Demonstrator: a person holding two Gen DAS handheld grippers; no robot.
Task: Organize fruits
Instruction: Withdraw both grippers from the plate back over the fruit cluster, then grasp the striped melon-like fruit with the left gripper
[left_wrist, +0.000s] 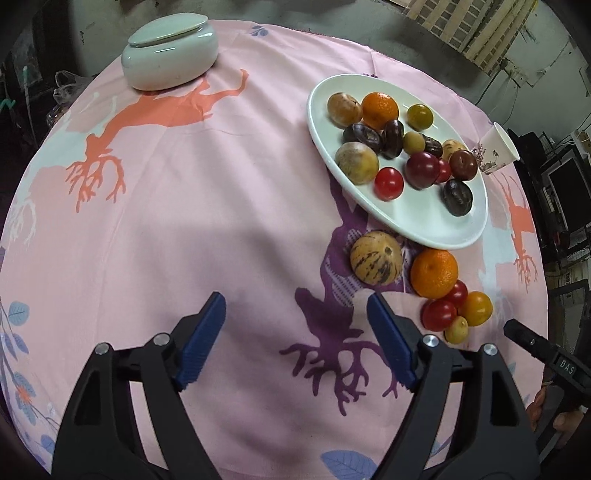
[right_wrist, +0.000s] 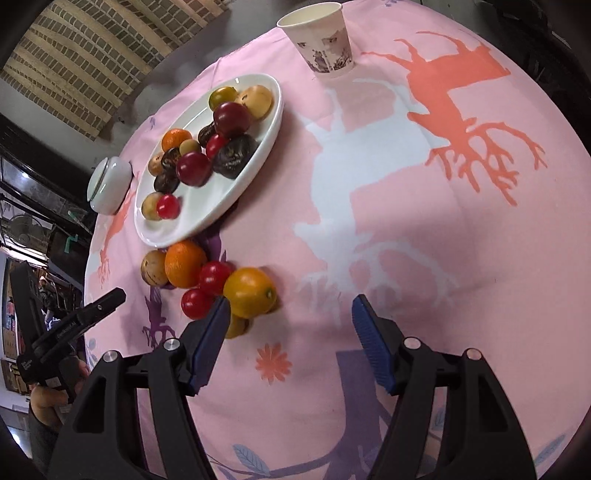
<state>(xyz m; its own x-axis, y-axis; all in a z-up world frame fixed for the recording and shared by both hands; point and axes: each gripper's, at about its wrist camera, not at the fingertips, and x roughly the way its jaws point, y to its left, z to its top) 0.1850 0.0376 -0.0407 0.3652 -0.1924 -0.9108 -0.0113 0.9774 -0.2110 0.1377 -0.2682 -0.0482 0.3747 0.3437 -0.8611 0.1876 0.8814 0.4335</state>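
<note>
Left gripper (left_wrist: 295, 314) jaws apart, empty over pink tablecloth (left_wrist: 221, 206); striped melon (left_wrist: 376, 257), orange (left_wrist: 434, 273) beyond right finger (left_wrist: 388, 332).

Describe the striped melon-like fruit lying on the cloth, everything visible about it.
The striped fruit is round, pale yellow-tan, with broken dark purple streaks running toward a small dark stem scar on its upper side. Its skin looks smooth and whole. It lies on the pink tablecloth, over a purple print, just in front of the white plate. An orange sits right beside it, seemingly touching. No gripper touches it.
</note>
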